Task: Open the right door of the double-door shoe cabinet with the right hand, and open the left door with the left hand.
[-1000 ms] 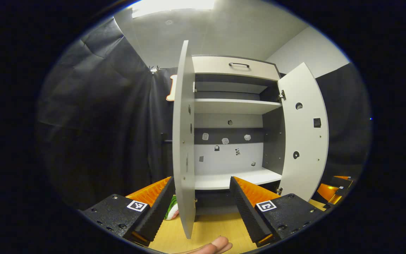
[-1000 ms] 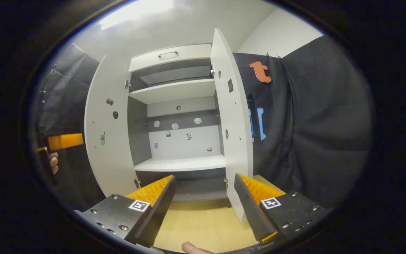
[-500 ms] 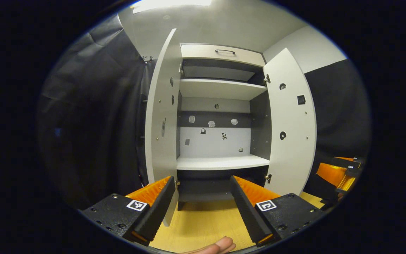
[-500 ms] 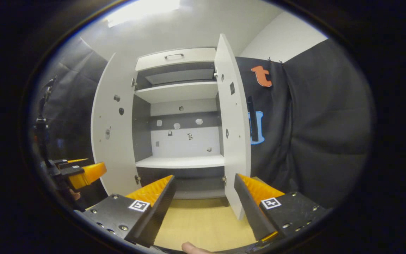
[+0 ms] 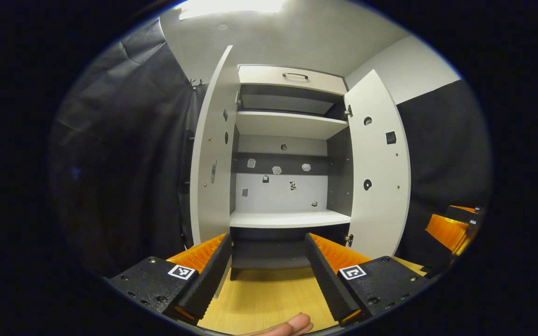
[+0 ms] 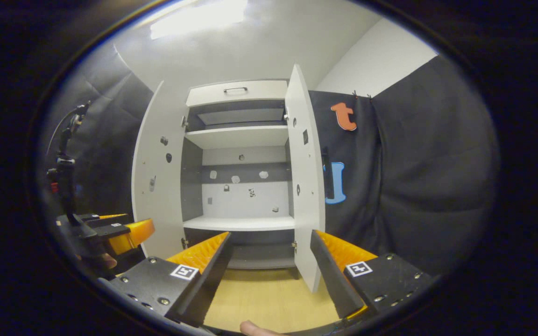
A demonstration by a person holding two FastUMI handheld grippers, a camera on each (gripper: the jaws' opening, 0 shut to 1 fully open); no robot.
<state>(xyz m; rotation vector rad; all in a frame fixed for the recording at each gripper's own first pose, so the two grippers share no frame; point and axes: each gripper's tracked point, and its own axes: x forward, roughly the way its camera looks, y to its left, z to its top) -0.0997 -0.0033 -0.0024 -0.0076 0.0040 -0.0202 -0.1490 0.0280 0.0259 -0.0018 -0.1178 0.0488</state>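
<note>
A tall white double-door shoe cabinet (image 5: 290, 140) stands on a pale wooden floor (image 5: 273, 298), against black cloth walls, and it serves as the landmark here. Both doors are swung wide open.

In the left gripper view, the left door (image 5: 213, 158) hangs open at the cabinet's left side and the right door (image 5: 378, 177) at its right side, each showing its plain inner face with small fittings. Between the doors the inside is bare: an upper shelf (image 5: 287, 126) and a lower shelf (image 5: 287, 218), with a light back panel crossed by a dark band and dotted with small marks. Above the shelves sits a drawer front (image 5: 292, 79) with a dark handle.

The left gripper (image 5: 265, 270) is in front of the cabinet, below the lower shelf, its two fingers spread apart with only floor between them, touching neither door. A fingertip (image 5: 292, 324) of the person's hand shows beneath it. The right gripper (image 5: 451, 228) appears to the right of the right door, clear of it.

In the right gripper view, the right gripper (image 6: 269, 273) also sits in front of the cabinet with fingers spread apart and nothing between them. The right door's lower edge (image 6: 308, 261) hangs just beside its right finger; contact cannot be judged. The left gripper (image 6: 119, 231) shows at the left of the left door (image 6: 157, 172).
</note>
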